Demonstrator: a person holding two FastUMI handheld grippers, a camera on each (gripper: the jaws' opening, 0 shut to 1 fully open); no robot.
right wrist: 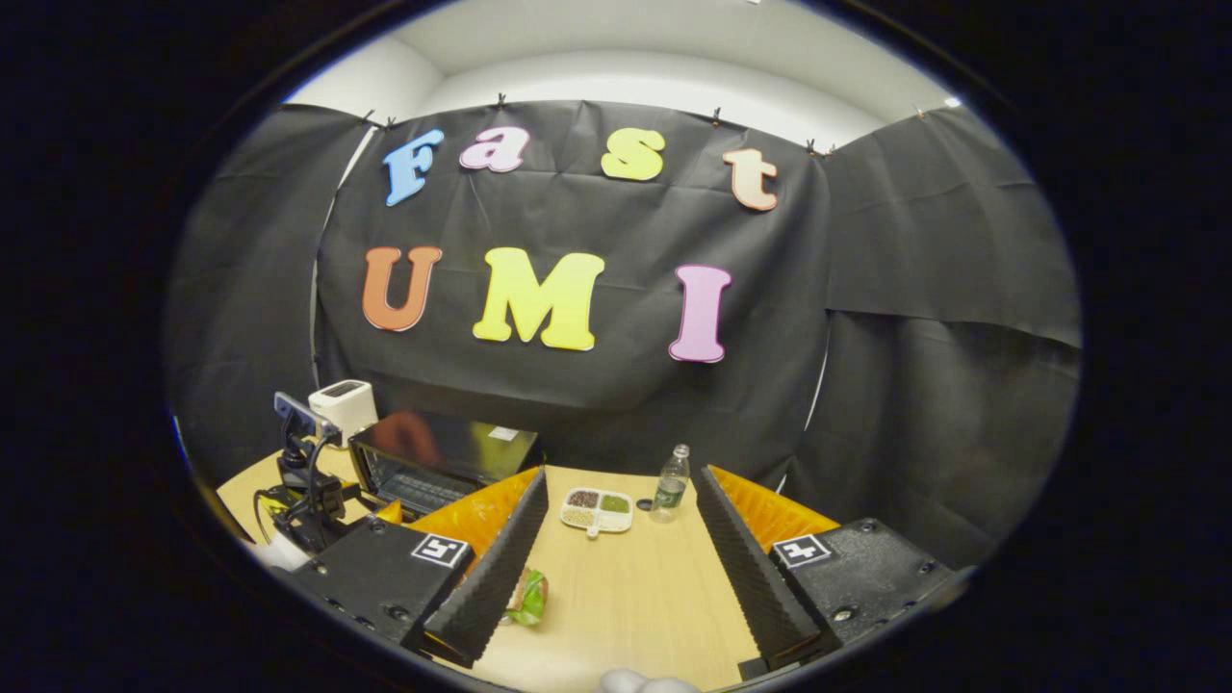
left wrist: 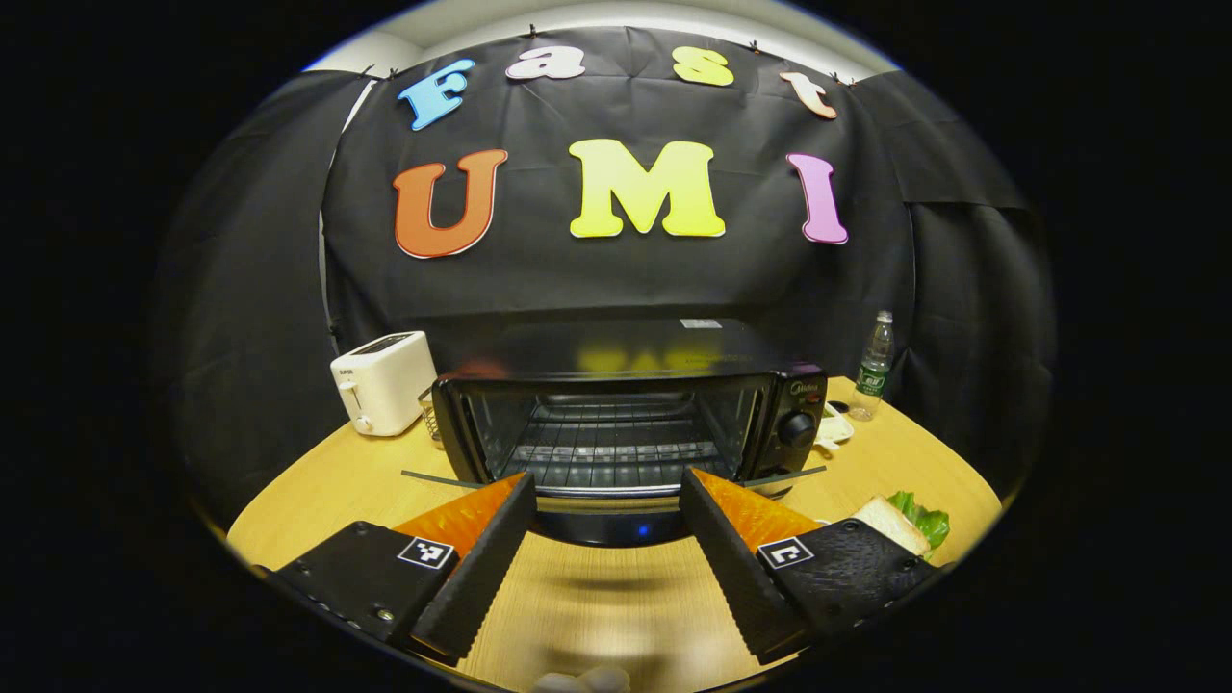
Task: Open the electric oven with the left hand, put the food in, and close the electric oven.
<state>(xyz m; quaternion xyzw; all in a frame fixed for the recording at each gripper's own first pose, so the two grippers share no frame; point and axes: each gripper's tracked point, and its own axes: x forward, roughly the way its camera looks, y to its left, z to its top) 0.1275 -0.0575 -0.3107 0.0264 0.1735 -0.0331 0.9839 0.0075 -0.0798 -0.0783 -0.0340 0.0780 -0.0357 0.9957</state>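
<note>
Oven point(left wrist: 616, 423) door down, just beyond spread left gripper point(left wrist: 606, 496) fingers.

In the left gripper view, the sandwich point(left wrist: 905, 525) on the desk point(left wrist: 616, 606) is half hidden behind the left gripper's own finger. The oven door point(left wrist: 606, 525) hangs open, its lower part blurred and partly covered by the jaws. In the right gripper view, the sandwich point(right wrist: 527, 597) peeks out from behind a finger, and the oven point(right wrist: 438, 467) is partly blocked by the other gripper point(right wrist: 303, 481).
</note>
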